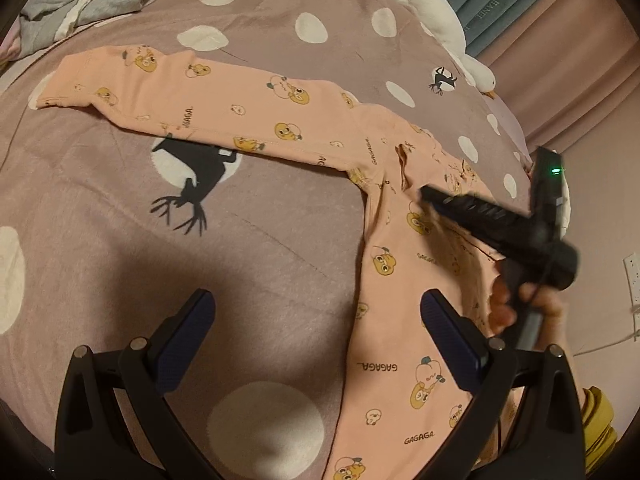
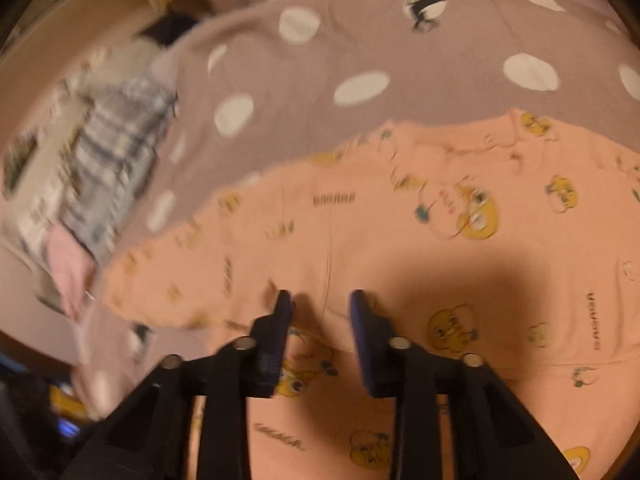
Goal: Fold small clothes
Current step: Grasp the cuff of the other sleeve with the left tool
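The right wrist view is smeared, so the checked cloth (image 2: 116, 152) at its left is hard to make out. The pink sleepsuit (image 1: 400, 320) runs off the bottom edge.

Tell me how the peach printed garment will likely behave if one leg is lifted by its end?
The peach garment is probably floppy: it lies flat and follows the spotted bedcover, with wrinkles near its crotch. It looks thin, so likely light. The long leg would probably droop and drag, not lift as one piece.
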